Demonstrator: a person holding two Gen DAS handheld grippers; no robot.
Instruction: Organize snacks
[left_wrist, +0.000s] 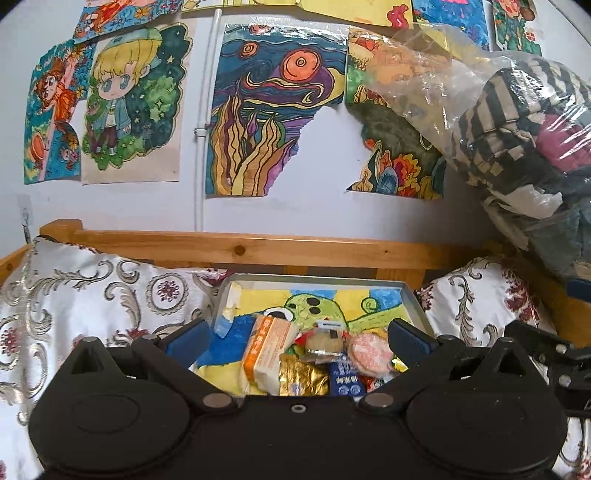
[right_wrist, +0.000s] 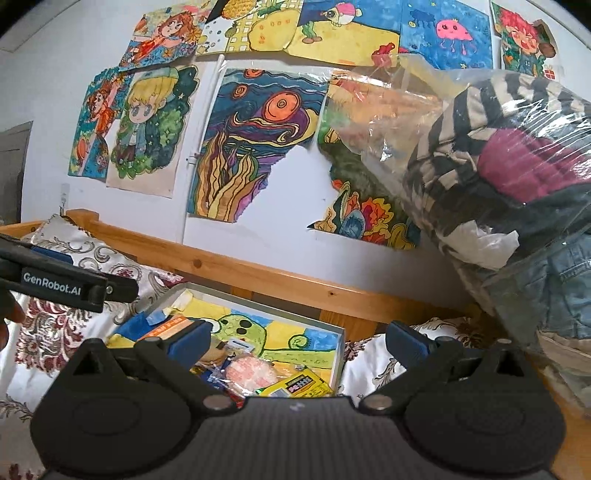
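A shallow grey tray (left_wrist: 413, 302) lined with a child's drawing lies on the bed, holding a pile of snacks: an orange-and-white packet (left_wrist: 267, 350), a gold foil packet (left_wrist: 303, 376), a round pink wafer pack (left_wrist: 369, 352), a blue packet (left_wrist: 345, 378). My left gripper (left_wrist: 297, 338) stands open above the pile, nothing between its blue pads. In the right wrist view the same tray (right_wrist: 341, 354) shows the pink pack (right_wrist: 247, 371) and a yellow packet (right_wrist: 299, 386). My right gripper (right_wrist: 297, 339) is open and empty over the tray's right part. The left gripper's body (right_wrist: 66, 286) shows at the left.
Patterned cushions (left_wrist: 92, 299) flank the tray, one more at the right (left_wrist: 476, 299). A wooden bed rail (left_wrist: 236, 249) runs behind. A big clear plastic bag of clothes (left_wrist: 524, 140) bulges at the right. Drawings (left_wrist: 273, 110) cover the wall.
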